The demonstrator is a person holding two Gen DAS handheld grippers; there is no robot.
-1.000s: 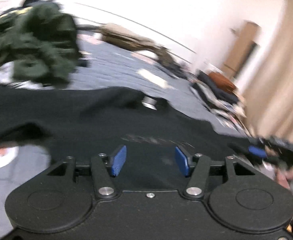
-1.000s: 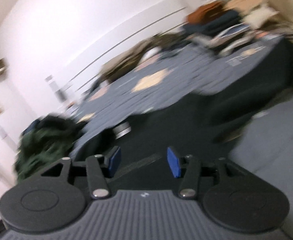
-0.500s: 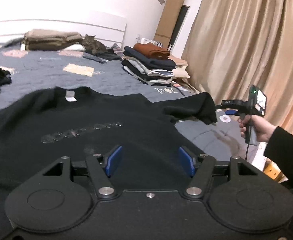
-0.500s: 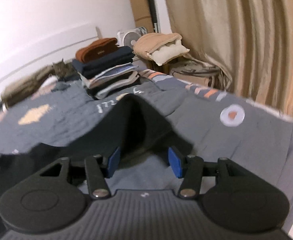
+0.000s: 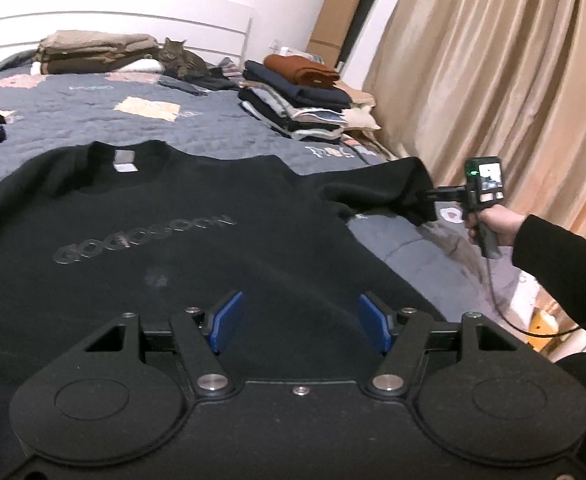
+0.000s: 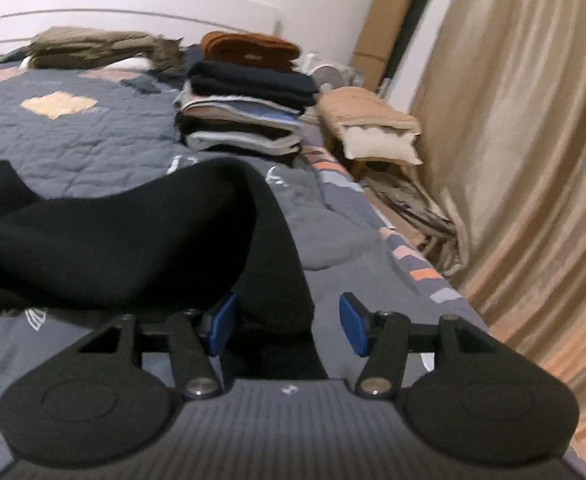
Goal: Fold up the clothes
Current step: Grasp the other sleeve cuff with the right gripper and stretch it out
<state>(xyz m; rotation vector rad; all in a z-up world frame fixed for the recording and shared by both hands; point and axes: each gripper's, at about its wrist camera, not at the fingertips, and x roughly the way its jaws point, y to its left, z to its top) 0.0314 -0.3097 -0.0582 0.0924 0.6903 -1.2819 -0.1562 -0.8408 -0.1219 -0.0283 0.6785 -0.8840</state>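
The left tongs [image 5: 299, 326] hover wide and empty over the hem of the black sweatshirt [image 5: 165, 240], spread chest-up on the bed [image 5: 93, 120]. The right tongs [image 6: 287, 322], jaws apart and just opened further, have the sleeve cuff [image 6: 277, 280] between them, unpinched. Judged next: close on the cuff, fold the sleeve inward. Against the earlier blurred swing, both views are steady.

left wrist – low over sweatshirt [image 5: 173, 240] | right wrist – near sleeve [image 6: 133, 232]
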